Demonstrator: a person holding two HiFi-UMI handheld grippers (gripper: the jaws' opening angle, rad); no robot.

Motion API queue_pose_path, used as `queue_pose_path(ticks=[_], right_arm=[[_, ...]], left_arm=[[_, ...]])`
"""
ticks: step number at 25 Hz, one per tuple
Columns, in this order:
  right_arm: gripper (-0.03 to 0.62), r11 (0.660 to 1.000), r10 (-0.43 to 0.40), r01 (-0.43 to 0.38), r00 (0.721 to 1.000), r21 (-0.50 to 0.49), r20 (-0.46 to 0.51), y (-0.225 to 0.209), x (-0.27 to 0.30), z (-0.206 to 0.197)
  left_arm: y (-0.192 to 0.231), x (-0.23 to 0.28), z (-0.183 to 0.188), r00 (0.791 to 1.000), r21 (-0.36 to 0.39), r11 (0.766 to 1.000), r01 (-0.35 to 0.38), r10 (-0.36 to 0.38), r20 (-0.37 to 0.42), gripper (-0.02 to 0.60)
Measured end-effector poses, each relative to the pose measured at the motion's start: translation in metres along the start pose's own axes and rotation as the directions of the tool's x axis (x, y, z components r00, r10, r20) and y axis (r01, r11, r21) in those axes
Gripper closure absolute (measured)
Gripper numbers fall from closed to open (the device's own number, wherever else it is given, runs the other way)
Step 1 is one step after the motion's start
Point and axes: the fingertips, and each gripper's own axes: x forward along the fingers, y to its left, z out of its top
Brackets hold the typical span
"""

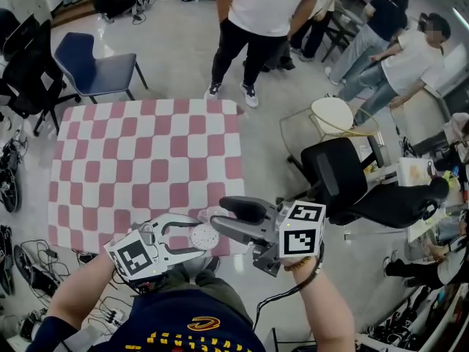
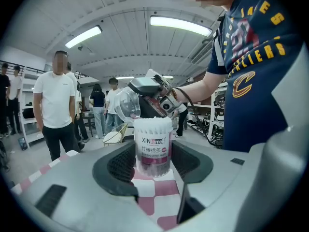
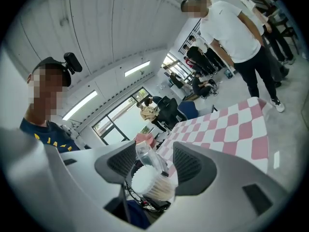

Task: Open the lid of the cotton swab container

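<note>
Clear plastic cotton swab container (image 2: 153,149), labelled "XINlemei", stands clamped between the left gripper's (image 1: 196,236) pads over the checked table's (image 1: 146,160) near edge. Its flipped-up lid (image 2: 126,105) sits unpinched between the level right gripper's (image 3: 153,161) wide-apart jaws.

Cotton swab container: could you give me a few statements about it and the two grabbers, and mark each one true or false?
1. The cotton swab container sits between the left gripper's jaws. True.
2. Its clear lid is shut tight. False: it is flipped up, and the swabs show.
3. The right gripper is nowhere near the container. False: the lid stands between its jaws.
4. The table has a pink and white checked top. True.
5. Nobody else is around. False: a person in a white shirt stands beyond the table.
</note>
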Motion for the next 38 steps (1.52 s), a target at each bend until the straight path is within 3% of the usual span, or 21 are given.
queue_pose_path(ticks=[7,15,22,29,38], right_arm=[[0.349,0.997,-0.079,0.078,0.996,0.022,0.042,-0.021,-0.006,0.003],[0.349,0.995,-0.089,0.087,0.995,0.043,0.054,-0.030,-0.006,0.003],[0.349,0.995,-0.094,0.090,0.988,0.036,0.123,-0.024,-0.018,0.014],[0.349,0.987,-0.158,0.155,0.968,0.029,0.197,-0.030,-0.039,0.023],[0.349,0.970,-0.232,0.209,0.946,0.123,0.227,-0.049,-0.067,-0.004]], left_arm=[[-0.003,0.002,-0.004,1.000,-0.004,1.000,-0.003,0.003,-0.005,0.347],[0.001,0.005,-0.013,1.000,-0.023,1.000,-0.021,0.021,-0.011,0.347],[0.013,0.005,-0.031,0.998,-0.052,0.997,-0.058,0.056,-0.029,0.347],[0.032,0.013,-0.047,0.988,-0.062,0.987,-0.151,0.149,-0.033,0.347],[0.061,0.048,-0.097,0.975,-0.075,0.975,-0.211,0.205,-0.086,0.347]])
